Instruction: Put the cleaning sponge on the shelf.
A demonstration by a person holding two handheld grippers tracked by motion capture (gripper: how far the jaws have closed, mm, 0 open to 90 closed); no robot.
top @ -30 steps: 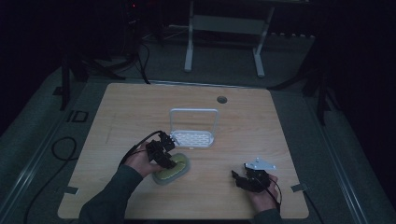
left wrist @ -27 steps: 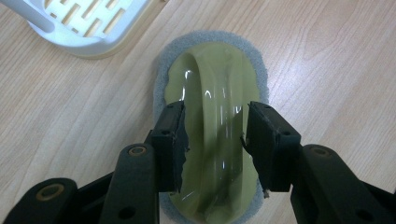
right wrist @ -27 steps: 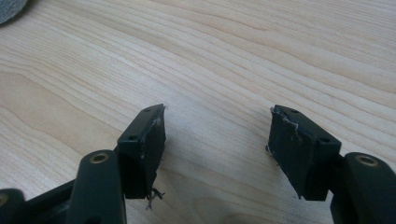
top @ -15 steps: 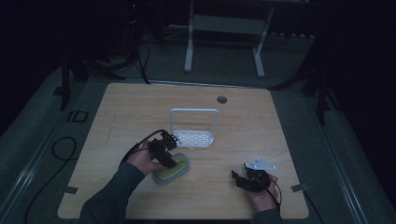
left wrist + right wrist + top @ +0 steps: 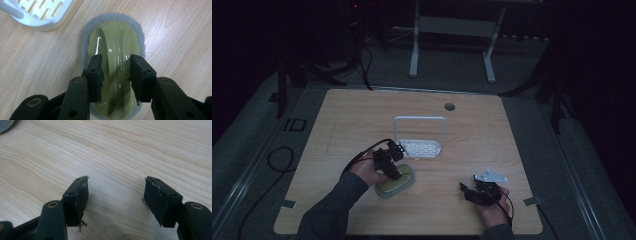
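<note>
**Tongs Closed In on Scrubber's Handle at Wooden Table**

As the left gripper [image 5: 116, 72] hung over a scrubber [image 5: 113, 45] on a wooden table [image 5: 512, 145], its jaws had just been closing, one on each side of the raised, glossy yellow-green handle that ran along the scrubber's top. Seen from the left gripper view, the pads [image 5: 96, 72] stood just beside the handle's flanks, and it could not be told whether they yet pressed on it. The scrubber, an oval yellow-green body edged by a grey pad, lay flat on the table toward the person's side, left of centre, under the left gripper [image 5: 388, 162] in the high view. Just beyond it stood a white soap dish [image 5: 422, 148] with a slotted floor and a tall loop handle; its corner [image 5: 37, 12] showed close to the scrubber's far end, the two appearing slightly apart.

The right gripper [image 5: 479, 192], topped by a grey plate, was held low above the table's near right part, well apart from the scrubber. In the right gripper view its jaws [image 5: 116, 195] stood wide apart over bare wood with nothing between them, and a sliver of the grey pad [image 5: 6, 125] showed at the upper left corner. A round grommet hole [image 5: 449, 106] sat near the table's far edge.
</note>
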